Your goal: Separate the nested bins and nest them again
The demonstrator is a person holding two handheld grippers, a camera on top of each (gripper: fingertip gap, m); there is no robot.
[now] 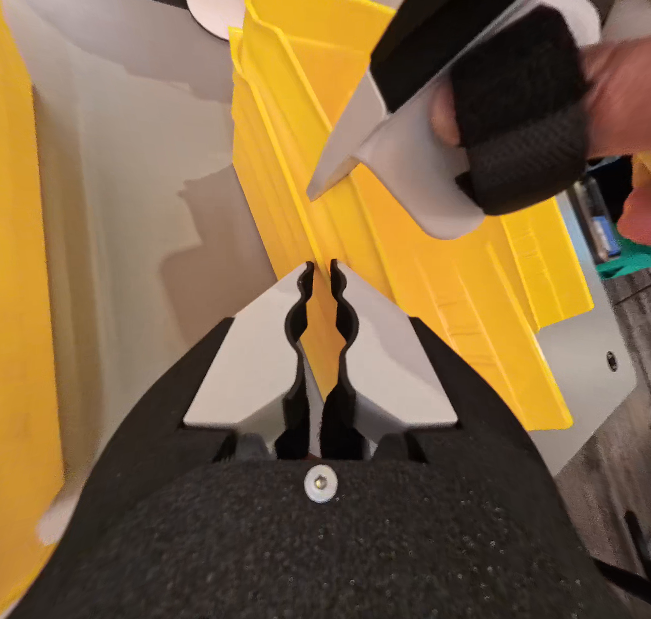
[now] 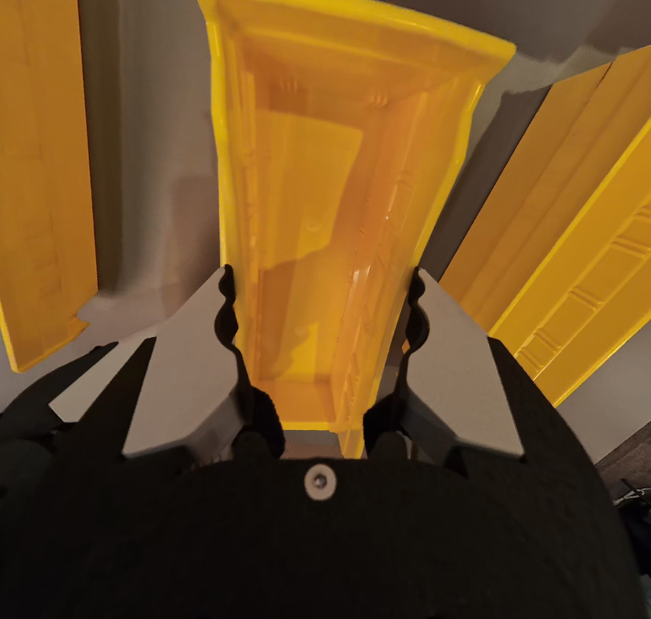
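Left claw clenched on stack wall; right claw grasping bin. Judgement: brace stack, pull bin straight out.

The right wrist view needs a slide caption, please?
Right gripper straddles a yellow bin, two more bins alongside.

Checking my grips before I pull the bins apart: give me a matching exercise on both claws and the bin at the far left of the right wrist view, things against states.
Things:
1. left claw
2. right claw
3. far-left bin

States:
A. lies on the grey table, ungripped
B. nearly closed, pinching a thin yellow bin wall
C. spread wide, pads against both sides of the open bin

Pairs: 1-B; 2-C; 3-A
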